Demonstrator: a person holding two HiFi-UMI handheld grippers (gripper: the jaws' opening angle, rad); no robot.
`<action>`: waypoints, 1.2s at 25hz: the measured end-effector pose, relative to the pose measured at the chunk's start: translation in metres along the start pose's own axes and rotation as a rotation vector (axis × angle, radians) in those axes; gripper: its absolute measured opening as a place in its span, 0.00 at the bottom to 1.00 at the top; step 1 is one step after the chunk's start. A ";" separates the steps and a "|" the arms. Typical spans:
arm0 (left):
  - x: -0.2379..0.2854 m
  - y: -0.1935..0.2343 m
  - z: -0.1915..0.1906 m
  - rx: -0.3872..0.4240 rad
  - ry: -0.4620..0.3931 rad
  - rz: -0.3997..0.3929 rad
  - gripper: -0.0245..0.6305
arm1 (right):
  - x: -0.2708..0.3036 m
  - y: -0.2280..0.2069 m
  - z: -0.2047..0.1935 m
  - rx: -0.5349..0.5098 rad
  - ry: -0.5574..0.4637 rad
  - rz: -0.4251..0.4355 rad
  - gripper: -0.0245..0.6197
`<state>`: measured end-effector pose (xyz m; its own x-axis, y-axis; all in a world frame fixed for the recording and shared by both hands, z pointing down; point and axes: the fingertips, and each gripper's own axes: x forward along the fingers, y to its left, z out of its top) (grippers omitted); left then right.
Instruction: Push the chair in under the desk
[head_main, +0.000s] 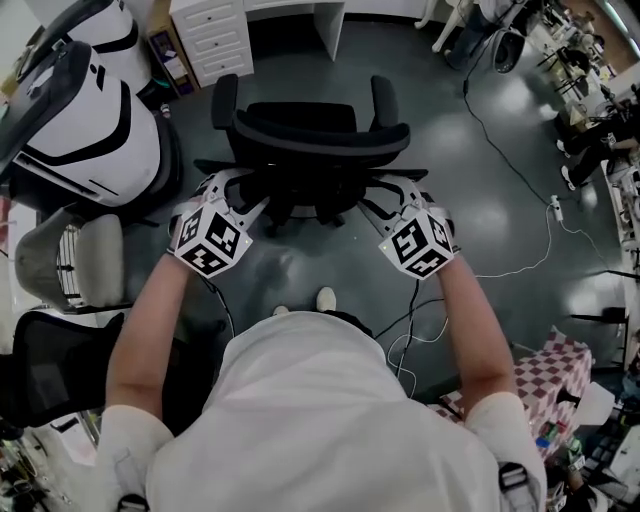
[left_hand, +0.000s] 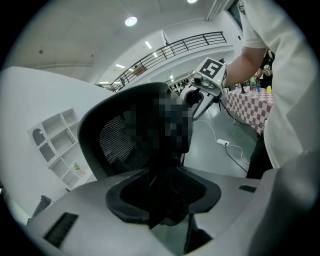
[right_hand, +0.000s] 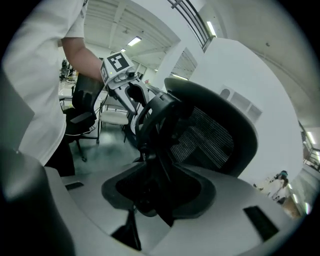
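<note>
Your left gripper (head_main: 245, 200) and right gripper (head_main: 390, 200), jaws wide and unclamped, straddle the stiff back of the chair (head_main: 320, 140), standing short of the worktop (head_main: 329, 20); push evenly there, since it likely rolls lightly and swivels.

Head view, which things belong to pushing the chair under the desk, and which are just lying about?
Part of the job:
black office chair
white desk
left gripper
right gripper

Just lying about:
white drawer unit
grey chair
large white machine
power strip
checkered cloth
</note>
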<state>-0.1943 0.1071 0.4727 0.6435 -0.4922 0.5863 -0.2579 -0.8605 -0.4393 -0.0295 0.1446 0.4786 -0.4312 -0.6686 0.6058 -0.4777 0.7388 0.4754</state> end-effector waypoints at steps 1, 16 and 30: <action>0.003 0.002 -0.001 0.005 0.009 0.000 0.29 | 0.005 -0.001 -0.001 -0.014 0.001 0.010 0.29; 0.043 0.008 -0.010 0.150 0.109 -0.026 0.29 | 0.043 -0.006 -0.017 -0.195 0.033 0.116 0.29; 0.057 0.003 -0.009 0.241 0.121 -0.060 0.28 | 0.051 -0.010 -0.026 -0.263 0.026 0.143 0.24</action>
<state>-0.1652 0.0755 0.5108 0.5579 -0.4658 0.6868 -0.0339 -0.8397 -0.5419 -0.0270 0.1054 0.5210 -0.4583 -0.5561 0.6933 -0.1969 0.8242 0.5310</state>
